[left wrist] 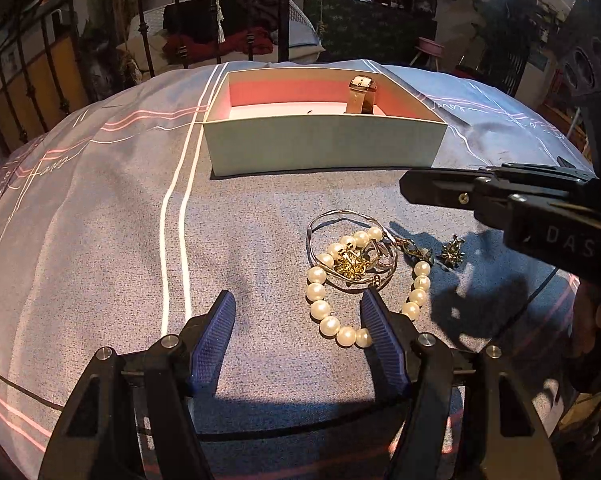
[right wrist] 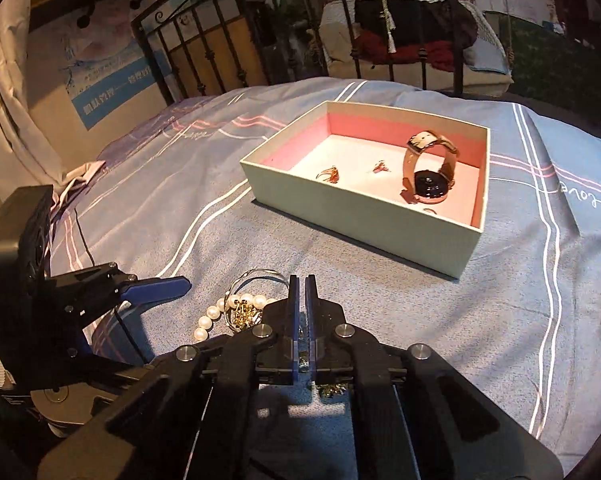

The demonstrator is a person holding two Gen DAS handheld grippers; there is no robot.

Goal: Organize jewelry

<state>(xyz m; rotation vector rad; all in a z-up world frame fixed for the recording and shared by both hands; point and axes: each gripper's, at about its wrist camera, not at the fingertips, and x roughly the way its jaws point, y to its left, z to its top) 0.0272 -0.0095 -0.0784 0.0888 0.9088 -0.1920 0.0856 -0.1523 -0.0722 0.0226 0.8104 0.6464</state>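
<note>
One watch (right wrist: pixel 428 170), small trinkets (right wrist: pixel 327 175) inside box (right wrist: pixel 364 216).

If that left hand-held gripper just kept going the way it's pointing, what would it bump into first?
Probably the bedspread. The left hand-held gripper points downward at bare cloth between its open fingers; the pearl bracelet lies just right of centre beside one finger, so it might brush that. Depth is unclear.

My left gripper (left wrist: pixel 296 308) is black plastic, its two fingers (left wrist: pixel 216 336) faced with ribbed dark-blue pads and pinned by round silver screws at about 7 and 5 o'clock. My right gripper (right wrist: pixel 299 292) is built the same: black linkage arms, blue-edged pads, four silver screw heads. In the left wrist view, at 3 o'clock, its black side carries pale letters "DAS".
</note>
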